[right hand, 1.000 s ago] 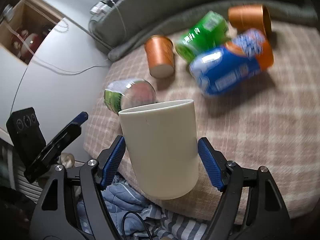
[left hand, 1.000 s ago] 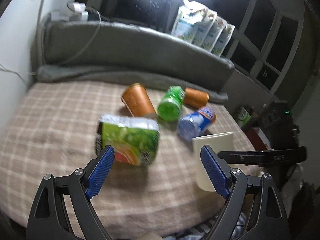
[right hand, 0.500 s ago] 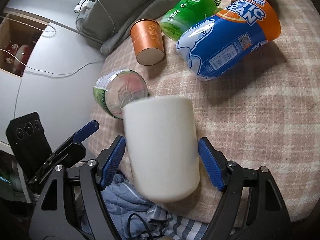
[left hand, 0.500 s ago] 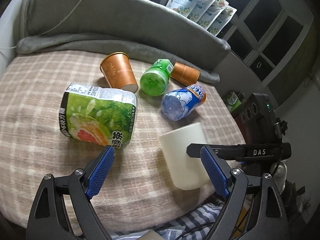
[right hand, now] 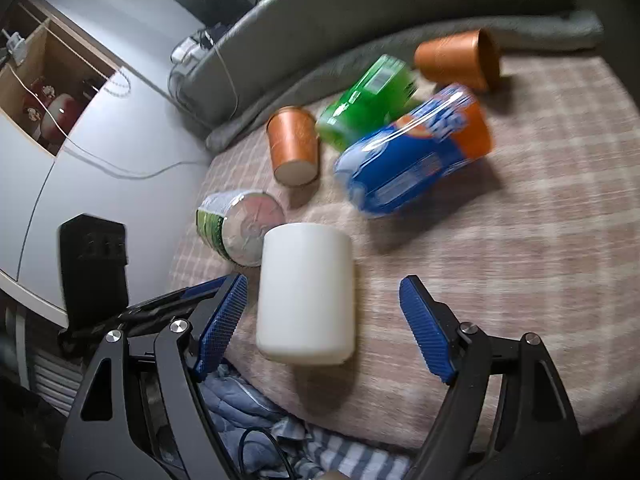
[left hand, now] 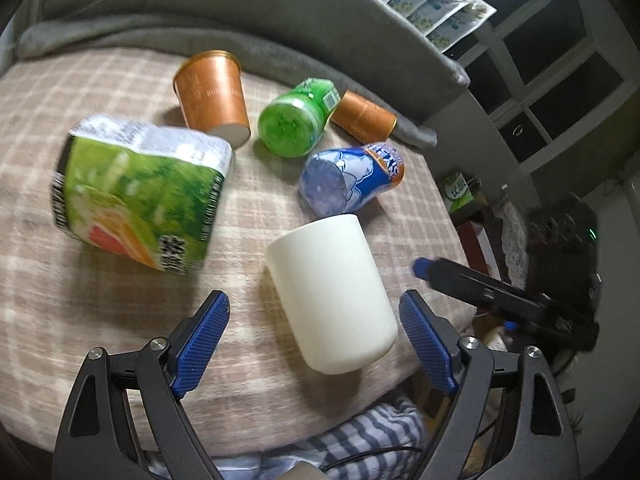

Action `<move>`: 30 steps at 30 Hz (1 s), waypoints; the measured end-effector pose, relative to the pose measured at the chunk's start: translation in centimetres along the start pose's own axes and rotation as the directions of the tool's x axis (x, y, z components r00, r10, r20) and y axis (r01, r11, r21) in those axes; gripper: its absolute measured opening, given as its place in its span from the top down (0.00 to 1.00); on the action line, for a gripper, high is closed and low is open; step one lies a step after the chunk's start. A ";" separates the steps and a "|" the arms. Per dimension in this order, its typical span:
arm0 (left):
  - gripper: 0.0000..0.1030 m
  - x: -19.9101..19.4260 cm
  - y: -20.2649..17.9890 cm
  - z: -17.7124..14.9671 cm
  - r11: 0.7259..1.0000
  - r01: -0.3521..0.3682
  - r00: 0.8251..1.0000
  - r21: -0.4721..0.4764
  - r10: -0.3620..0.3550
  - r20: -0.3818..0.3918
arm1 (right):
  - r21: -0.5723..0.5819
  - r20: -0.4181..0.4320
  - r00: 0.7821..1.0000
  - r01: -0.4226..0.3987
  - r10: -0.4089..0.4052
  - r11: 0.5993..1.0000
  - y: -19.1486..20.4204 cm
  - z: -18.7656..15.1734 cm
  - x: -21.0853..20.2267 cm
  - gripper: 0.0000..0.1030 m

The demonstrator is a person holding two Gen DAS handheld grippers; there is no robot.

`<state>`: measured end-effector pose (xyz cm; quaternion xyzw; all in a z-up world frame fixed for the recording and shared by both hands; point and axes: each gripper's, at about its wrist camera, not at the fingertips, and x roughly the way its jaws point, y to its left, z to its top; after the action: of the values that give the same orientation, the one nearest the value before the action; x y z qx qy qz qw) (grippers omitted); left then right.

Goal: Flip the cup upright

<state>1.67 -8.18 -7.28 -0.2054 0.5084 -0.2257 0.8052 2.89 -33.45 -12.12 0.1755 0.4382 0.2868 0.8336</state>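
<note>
A plain cream cup (left hand: 330,292) stands on the checked cloth (left hand: 100,312) near its front edge; its mouth does not show, so which end is up is unclear. It also shows in the right wrist view (right hand: 306,294). My left gripper (left hand: 314,342) is open, its blue pads either side of the cup and apart from it. My right gripper (right hand: 322,330) is open, the cup between its pads and nearer the left one, with gaps both sides. The right gripper's finger (left hand: 472,280) shows at the right of the left wrist view.
On the cloth lie a green snack tub (left hand: 136,192), an orange paper cup (left hand: 212,96), a green bottle (left hand: 294,124), a second orange cup (left hand: 362,116) and a blue-orange bottle (left hand: 350,184). A grey bolster (left hand: 240,12) runs behind. Striped fabric (left hand: 360,436) hangs below the front edge.
My right gripper held the cup off the cloth; now its jaws stand apart and the cup rests on the cloth. My left gripper has moved in around the cup.
</note>
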 end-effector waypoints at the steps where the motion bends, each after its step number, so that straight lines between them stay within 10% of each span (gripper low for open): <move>1: 0.16 0.2 0.1 0.1 1.000 0.000 1.000 -0.010 0.000 -0.005 | 0.001 0.016 1.000 0.006 -0.006 1.000 -0.2 -0.2 -0.6 0.21; 30: 0.25 5.4 0.8 2.1 0.993 0.038 0.993 -0.112 -0.050 -0.110 | 0.070 0.104 0.992 0.064 -0.071 0.995 -3.6 -1.3 -3.4 0.21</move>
<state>5.80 -10.36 -10.82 -0.2475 0.5599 -0.2262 0.7577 1.47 -38.28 -12.62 0.2034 0.4081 0.2339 0.8587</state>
